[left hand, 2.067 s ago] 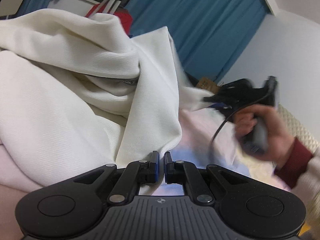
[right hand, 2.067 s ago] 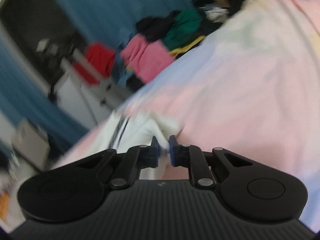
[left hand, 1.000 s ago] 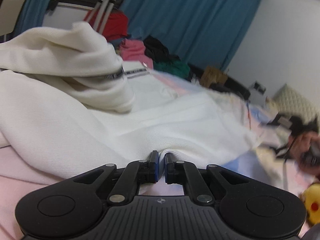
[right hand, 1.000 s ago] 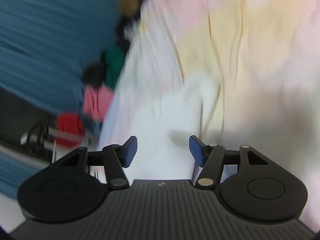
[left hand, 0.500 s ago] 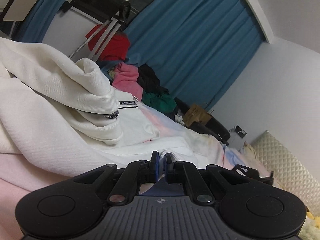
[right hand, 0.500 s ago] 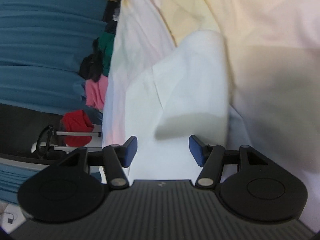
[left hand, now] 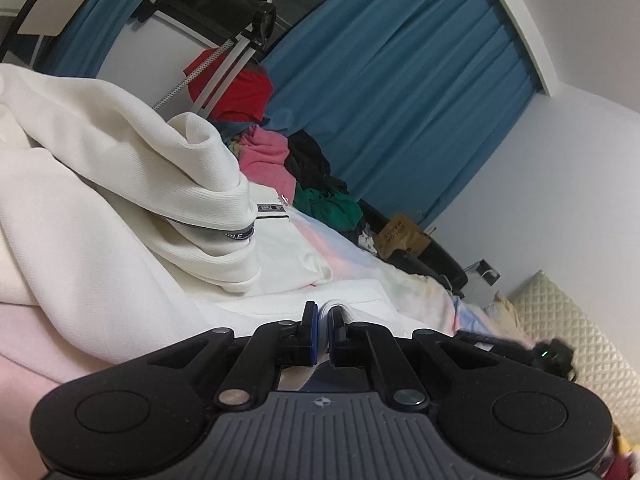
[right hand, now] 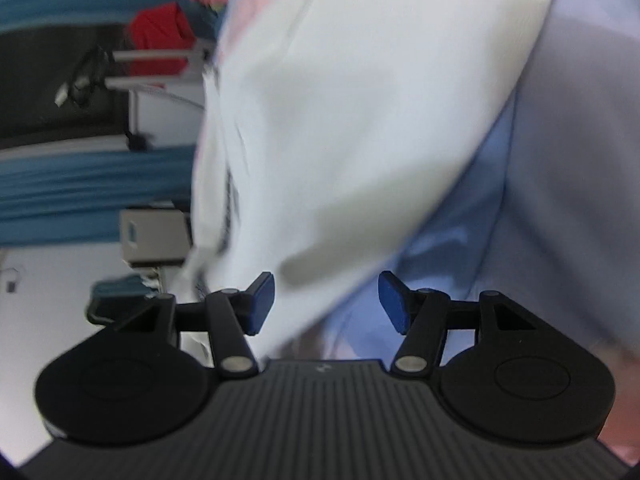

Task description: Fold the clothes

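Observation:
A white garment (left hand: pixel 120 216) with a black lettered band lies bunched on the pastel bedsheet (left hand: pixel 352 264). My left gripper (left hand: pixel 323 322) is shut on a fold of the white garment's edge, low over the bed. My right gripper (right hand: pixel 326 300) is open and empty, with its blue pads (right hand: pixel 262 300) wide apart just above the white garment (right hand: pixel 360 120), which lies flat on the blue part of the sheet (right hand: pixel 520 220). The right gripper also shows in the left wrist view (left hand: pixel 516 346) at the far right, blurred.
A pile of pink, black and green clothes (left hand: pixel 304 176) sits at the far end of the bed. Behind it hang blue curtains (left hand: pixel 400 100). A tripod (left hand: pixel 240 52) with a red cloth stands at the back. A quilted cream pillow (left hand: pixel 580 328) lies on the right.
The right gripper let go of the garment and opened, then swung down close over the laid cloth. The left gripper stayed shut on its fold and lowered toward the bed.

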Available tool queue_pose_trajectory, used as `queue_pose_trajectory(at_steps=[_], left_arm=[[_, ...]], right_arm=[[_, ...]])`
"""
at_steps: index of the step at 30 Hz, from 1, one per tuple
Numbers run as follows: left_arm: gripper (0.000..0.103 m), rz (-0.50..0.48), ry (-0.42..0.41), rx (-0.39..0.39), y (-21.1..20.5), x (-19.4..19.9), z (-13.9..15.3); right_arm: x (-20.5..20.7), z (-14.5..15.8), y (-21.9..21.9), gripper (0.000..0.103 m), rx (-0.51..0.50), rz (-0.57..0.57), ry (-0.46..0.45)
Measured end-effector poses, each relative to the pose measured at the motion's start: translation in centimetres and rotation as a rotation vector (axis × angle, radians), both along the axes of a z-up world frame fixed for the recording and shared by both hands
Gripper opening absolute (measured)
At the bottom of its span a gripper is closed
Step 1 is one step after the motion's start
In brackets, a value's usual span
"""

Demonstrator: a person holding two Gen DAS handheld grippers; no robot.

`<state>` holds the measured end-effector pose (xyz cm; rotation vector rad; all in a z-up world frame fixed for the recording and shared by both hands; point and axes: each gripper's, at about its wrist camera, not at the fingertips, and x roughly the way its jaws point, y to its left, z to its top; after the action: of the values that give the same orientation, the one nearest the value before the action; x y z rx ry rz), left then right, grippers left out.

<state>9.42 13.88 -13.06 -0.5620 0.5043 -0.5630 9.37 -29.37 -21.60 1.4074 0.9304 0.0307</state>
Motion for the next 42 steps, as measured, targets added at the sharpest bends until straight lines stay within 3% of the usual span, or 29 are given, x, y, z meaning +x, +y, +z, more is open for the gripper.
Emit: queue_pose_trajectory(at_steps=[6,8,13,18,19,22,27,30,34,38,40,42], left_arm=[[0.005,0.008,-0.004,-0.016,0.2,-0.4,0.4],[0.005,0.005,-0.007,-0.016,0.2,-0.6,0.5],[0.005,0.002,-0.012,-0.007,0.2,-1.1,0.7],[0.005,-0.011,-0.025,0.027,-0.1,-1.5,0.8],[0.005,-0.016,-0.029,0.036,-0.2,-1.6,0.9],[0.005,-0.039,-0.037,0.068,-0.7,-1.9,1.0],[0.007,-0.157,-0.072,0.157,-2.2,-2.8,1.0],[0.007,-0.226,-0.098,0.216,-3.6,-3.4,0.6],[0.009,-0.278,-0.075,0.253,-4.8,-3.2,-0.4],[0.011,-0.29,-0.01,0.279,-5.2,-2.7,-1.6],[0.013,-0.288,0.031,0.265,-4.9,-2.4,-1.9],[0.024,-0.274,0.068,0.236,-4.1,-2.3,-1.7]], right_arm=[[-1.2,-0.3,-1.0,0.061,0.041,-0.126,-0.028],[-1.0,0.3,-2.8,0.061,-0.012,-0.225,-0.057],[-1.7,0.1,-8.8,0.059,-0.119,-0.511,-0.011],[-3.0,-0.1,-14.6,0.033,-0.252,-0.698,-0.018],[-3.2,0.1,-15.5,0.022,-0.284,-0.712,-0.024],[-2.6,0.9,-16.9,0.006,-0.353,-0.689,-0.047],[-5.2,3.7,-18.7,0.005,-0.457,-0.807,-0.171],[-7.1,5.6,-20.4,0.005,-0.599,-0.851,-0.202],[-7.9,5.4,-21.6,0.005,-0.733,-0.867,-0.115],[-7.3,2.5,-22.3,0.005,-0.743,-0.814,0.051],[-6.5,1.6,-22.2,0.005,-0.755,-0.803,0.088],[-6.6,1.9,-21.7,0.005,-0.779,-0.796,0.097]])
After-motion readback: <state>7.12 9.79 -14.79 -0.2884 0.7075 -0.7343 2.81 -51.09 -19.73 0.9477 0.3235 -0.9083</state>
